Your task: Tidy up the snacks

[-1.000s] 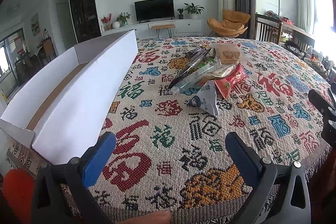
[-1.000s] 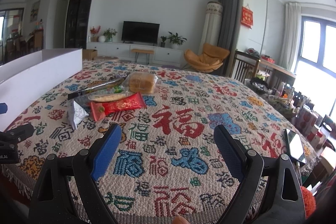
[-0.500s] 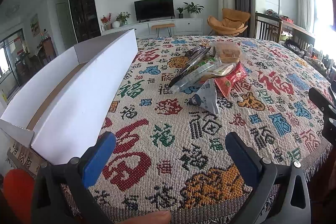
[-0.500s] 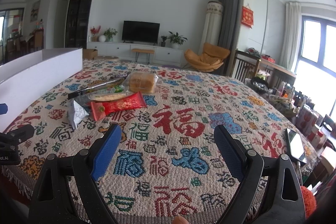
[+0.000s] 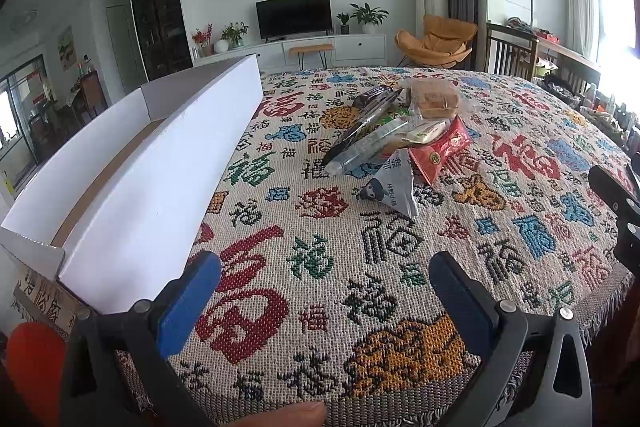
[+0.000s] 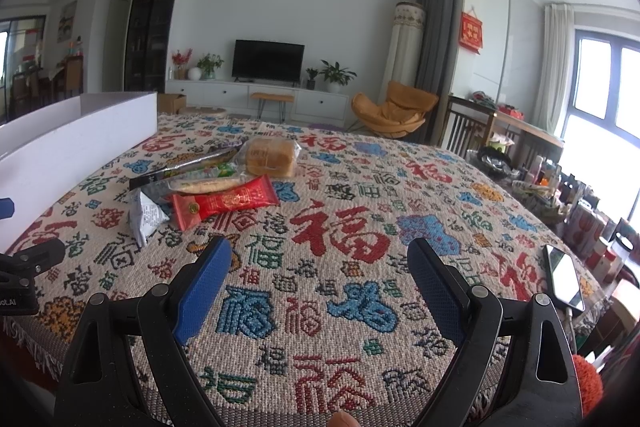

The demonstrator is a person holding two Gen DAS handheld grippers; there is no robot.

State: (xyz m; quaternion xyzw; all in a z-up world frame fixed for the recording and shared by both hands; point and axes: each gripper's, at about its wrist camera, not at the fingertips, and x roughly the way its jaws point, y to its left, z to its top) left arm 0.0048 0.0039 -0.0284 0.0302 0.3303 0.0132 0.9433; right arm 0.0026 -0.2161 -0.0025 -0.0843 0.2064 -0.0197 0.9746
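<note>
1. Left wrist view: a long white cardboard box (image 5: 160,167) lies along the left edge of the desk (image 5: 320,267), its top open; brown board shows inside and no snack is visible in it.
2. Snacks sit in a loose pile near the desk's middle, well apart from the box: a red foil packet (image 5: 442,153), a grey triangular pouch (image 5: 394,189), a clear-wrapped bread loaf (image 5: 434,101) and a long dark wrapper (image 5: 360,125).
3. A woven cloth with red, blue, green and orange characters covers the desk, fringed at the near edge.
4. Left claw (image 5: 324,281) hangs over the near edge, blue-padded jaws spread wide, holding nothing.
5. Right wrist view: the right claw (image 6: 320,267) is likewise spread wide and empty over the near edge; a glossy phone (image 6: 564,277) lies at the right edge.
</note>
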